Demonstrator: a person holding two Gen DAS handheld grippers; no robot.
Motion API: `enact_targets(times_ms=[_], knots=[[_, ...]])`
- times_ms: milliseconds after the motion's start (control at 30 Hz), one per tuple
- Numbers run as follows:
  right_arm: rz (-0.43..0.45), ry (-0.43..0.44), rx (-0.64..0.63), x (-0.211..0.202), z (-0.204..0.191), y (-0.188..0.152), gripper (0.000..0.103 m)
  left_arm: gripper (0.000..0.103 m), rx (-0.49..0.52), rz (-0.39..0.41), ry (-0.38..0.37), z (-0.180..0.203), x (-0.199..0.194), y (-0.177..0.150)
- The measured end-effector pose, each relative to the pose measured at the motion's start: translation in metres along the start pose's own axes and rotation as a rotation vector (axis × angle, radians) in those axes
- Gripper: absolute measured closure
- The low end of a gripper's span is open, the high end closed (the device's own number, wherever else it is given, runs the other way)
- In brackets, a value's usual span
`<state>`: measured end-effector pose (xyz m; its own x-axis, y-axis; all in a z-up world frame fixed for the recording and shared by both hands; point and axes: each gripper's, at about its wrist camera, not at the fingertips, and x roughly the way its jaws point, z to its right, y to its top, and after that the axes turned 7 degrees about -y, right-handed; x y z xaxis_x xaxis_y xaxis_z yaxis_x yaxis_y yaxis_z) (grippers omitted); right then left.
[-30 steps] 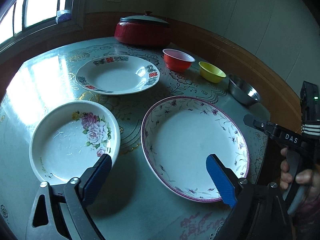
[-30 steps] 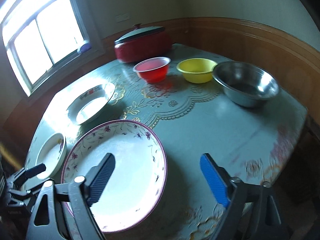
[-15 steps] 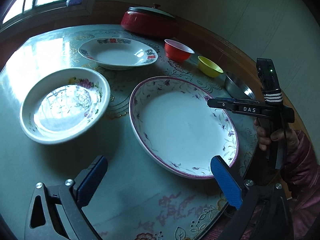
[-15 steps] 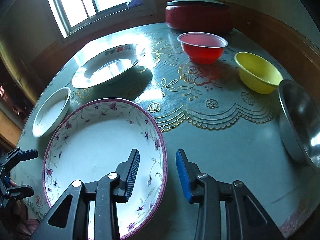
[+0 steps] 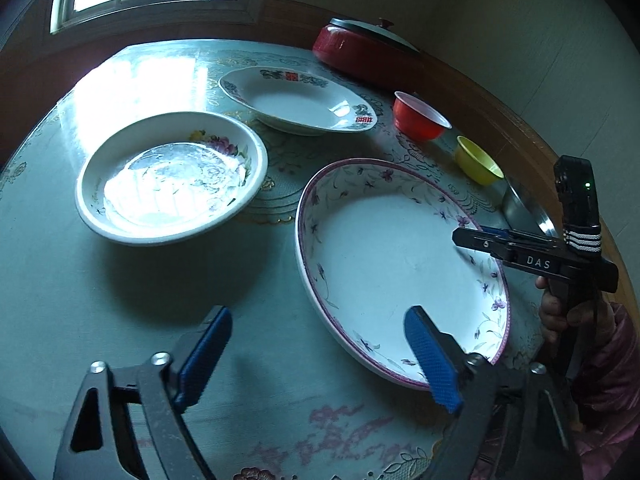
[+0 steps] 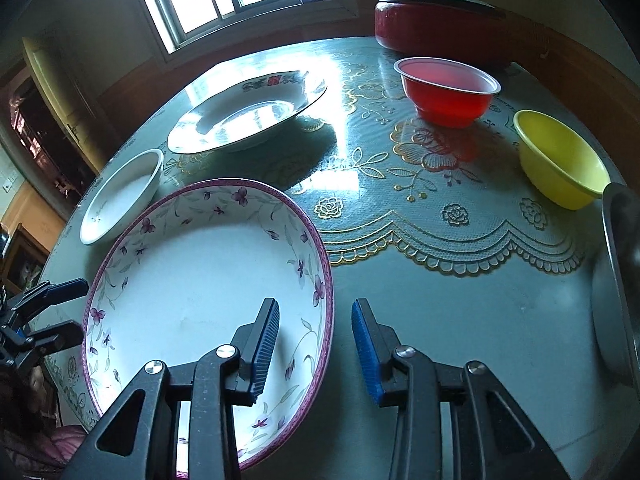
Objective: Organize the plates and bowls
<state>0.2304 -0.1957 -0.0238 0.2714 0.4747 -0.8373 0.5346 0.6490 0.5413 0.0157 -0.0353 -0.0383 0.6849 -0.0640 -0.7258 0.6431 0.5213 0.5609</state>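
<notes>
Your right tongs (image 6: 314, 344) stand part-spread astride the near rim of the purple-rimmed floral plate (image 6: 200, 280), pinching nothing. Your left tongs (image 5: 316, 356) gape wide at its opposite edge. Beyond the plate on the worktop (image 6: 460, 320): rose-patterned bowl (image 5: 172, 176), red-crested plate (image 5: 296, 100), red bowl (image 6: 446, 86), yellow bowl (image 6: 560, 160), steel bowl (image 6: 616, 280), red lidded pot (image 6: 436, 20).

Both low views share purple-rimmed plate (image 5: 400, 264).

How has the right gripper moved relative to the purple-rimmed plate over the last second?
Yes. The right gripper has narrowed its jaws and shifted rightward, so it now straddles the right rim of the purple-rimmed plate, which lies on the table.
</notes>
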Motion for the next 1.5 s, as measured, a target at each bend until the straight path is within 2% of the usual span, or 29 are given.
enact_targets(times_ms=[200,267,333,533,867,967,1100,1267,1333,1367,1400,1500], knots=[[0.006,0.024,-0.028,0.001,0.0,0.001,0.072,0.03,-0.047,-0.01,-0.032,0.0,0.003,-0.001],[0.01,0.03,-0.028,0.001,0.001,0.001,0.072,0.039,-0.046,-0.022,-0.036,0.003,0.006,-0.001],[0.012,0.027,-0.032,0.001,0.002,0.001,0.072,0.067,-0.031,-0.036,-0.033,0.008,0.012,0.001],[0.015,-0.01,-0.025,0.002,0.012,0.005,0.072,0.078,0.013,-0.033,0.041,0.016,0.023,0.008],[0.015,-0.043,0.023,0.006,0.024,0.015,0.073,0.079,0.07,-0.049,0.149,0.032,0.05,0.038],[0.004,-0.025,0.03,0.003,0.025,0.013,0.073,0.08,0.07,-0.062,0.149,0.033,0.051,0.043],[-0.017,0.027,0.042,-0.004,0.022,0.002,0.073,0.087,0.085,-0.059,0.113,0.029,0.038,0.038],[-0.017,0.04,0.047,-0.01,0.019,-0.008,0.073,0.086,0.096,-0.048,0.064,0.025,0.024,0.029],[-0.005,0.021,0.034,-0.012,0.016,-0.011,0.076,0.086,0.092,-0.047,0.064,0.026,0.021,0.026],[0.004,0.0,0.029,-0.013,0.014,-0.012,0.083,0.086,0.093,-0.046,0.069,0.027,0.02,0.025],[0.013,-0.012,0.029,-0.013,0.015,-0.013,0.085,0.086,0.093,-0.045,0.072,0.027,0.019,0.023],[0.023,0.006,0.071,-0.012,0.021,-0.012,0.088,0.084,0.095,-0.046,0.066,0.03,0.014,0.017]])
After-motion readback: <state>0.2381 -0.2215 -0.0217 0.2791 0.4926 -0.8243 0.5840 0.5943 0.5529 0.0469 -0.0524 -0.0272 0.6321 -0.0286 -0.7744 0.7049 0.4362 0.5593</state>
